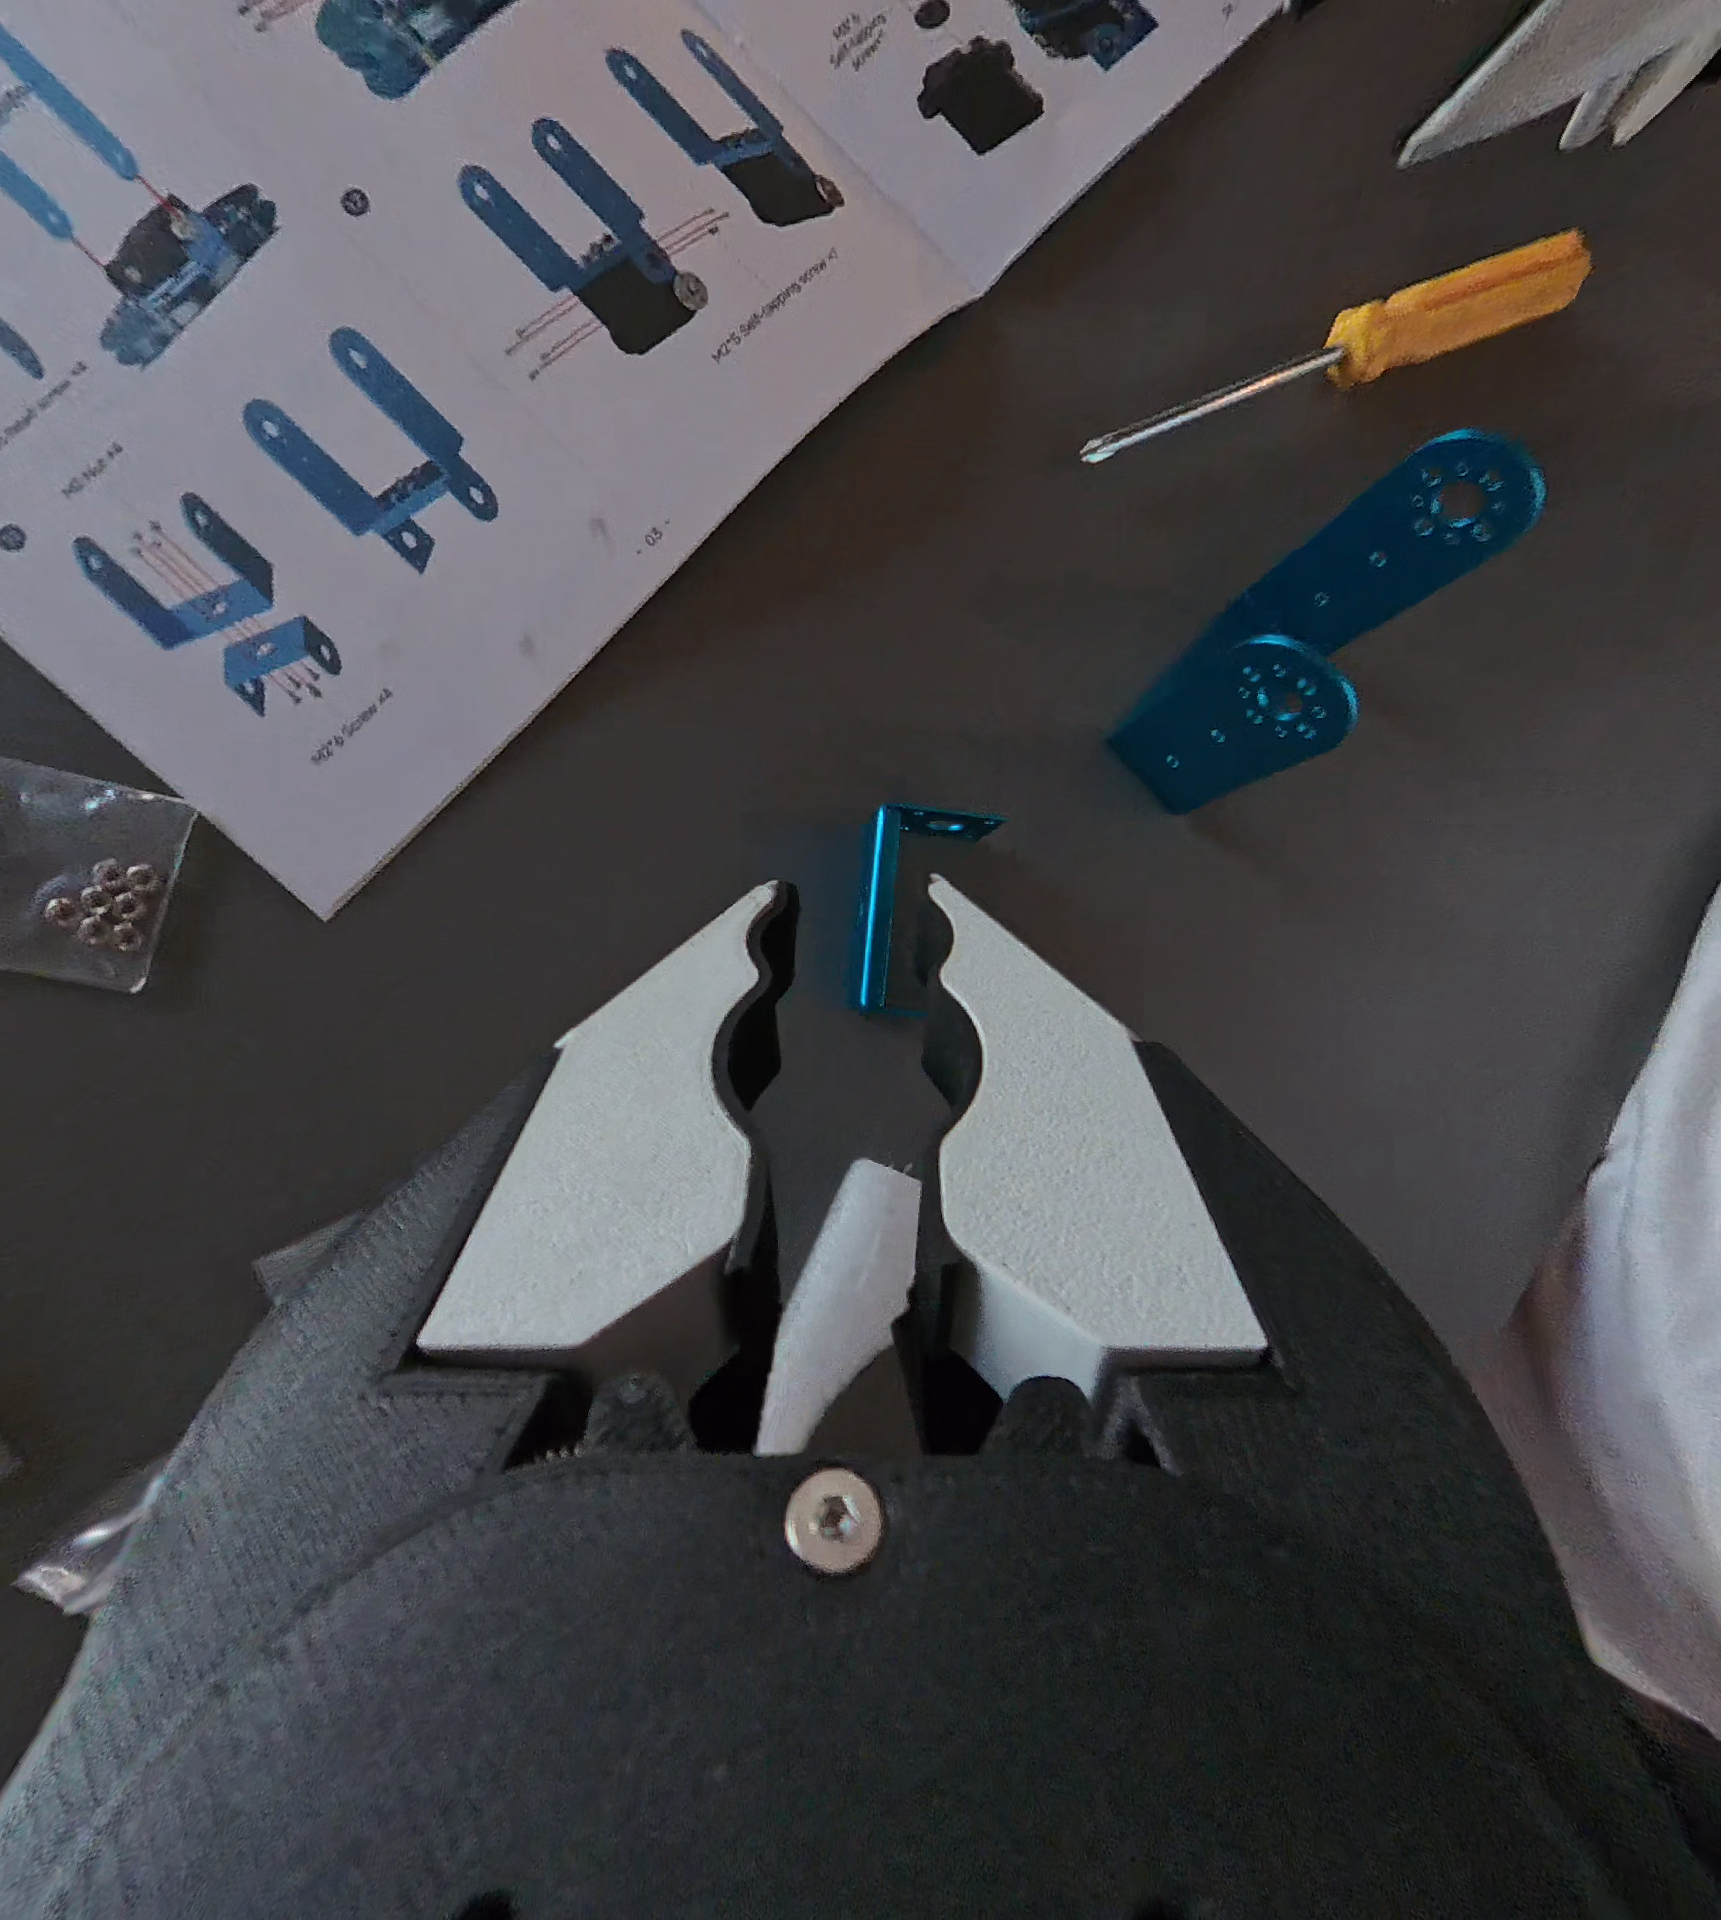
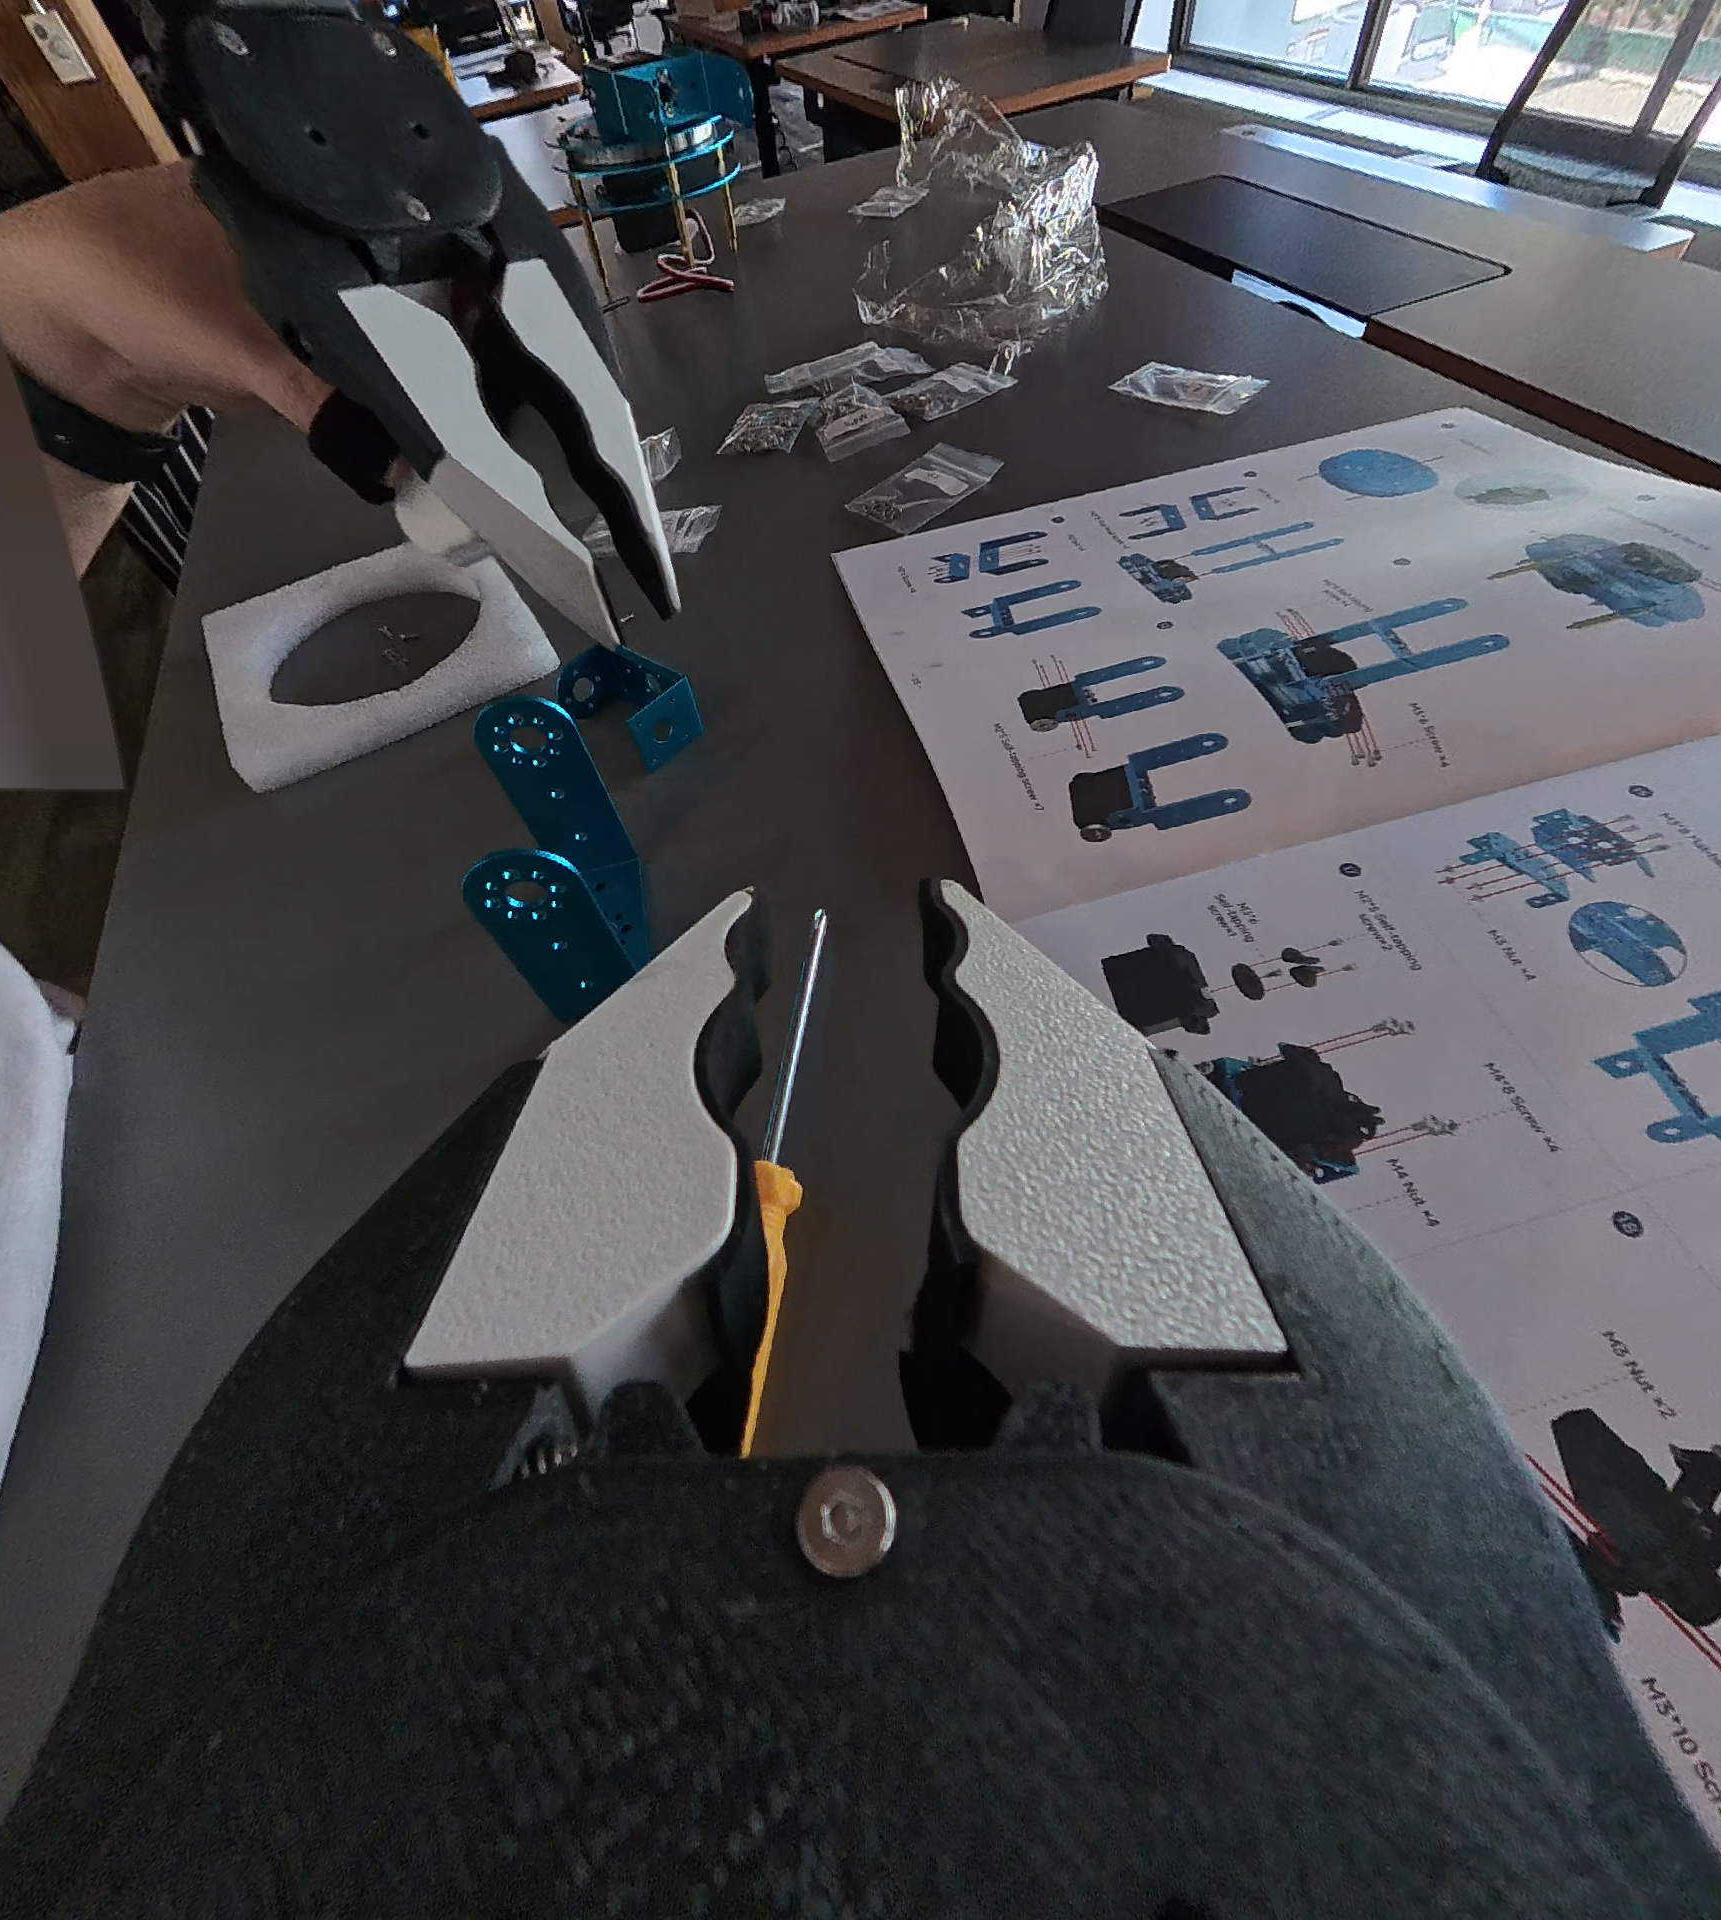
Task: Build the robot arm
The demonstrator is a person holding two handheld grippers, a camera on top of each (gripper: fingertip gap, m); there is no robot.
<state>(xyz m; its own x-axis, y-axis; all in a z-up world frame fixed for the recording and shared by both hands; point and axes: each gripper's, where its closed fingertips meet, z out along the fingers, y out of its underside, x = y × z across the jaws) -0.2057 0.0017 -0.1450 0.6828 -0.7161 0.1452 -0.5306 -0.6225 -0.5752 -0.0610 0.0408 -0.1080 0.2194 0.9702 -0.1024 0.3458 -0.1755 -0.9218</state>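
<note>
Left wrist view looks pretty much straight down at a dark table (image 1: pixel 939 623), with the left gripper (image 1: pixel 861 894) hovering over a small blue angle bracket (image 1: pixel 882 914). Its fingers are spread and the bracket sits in the gap near the tips, closer to the right finger, though I can't tell if it actually touches. Off to the right lies a bigger blue U-shaped bracket (image 1: pixel 1334 623) with round holed ends, and beyond that a yellow-handled screwdriver (image 1: pixel 1355 343) flat on the table. An open instruction booklet (image 1: pixel 368 312) fills the upper left, and a little clear bag of nuts (image 1: pixel 45 862) sits at the left edge. Over in the right wrist view, the right gripper (image 2: pixel 840 904) also has its fingers spread, with the screwdriver (image 2: pixel 783 1143) lying between them, handle hugging the left finger, not pinched. The U-shaped bracket (image 2: pixel 565 862) stands just left of the tips, the small bracket (image 2: pixel 643 707) farther on under the left gripper (image 2: pixel 643 613). A white foam piece (image 2: pixel 368 655), more small bags (image 2: pixel 856 416) and crumpled clear plastic (image 2: pixel 981 239) are farther back.
</note>
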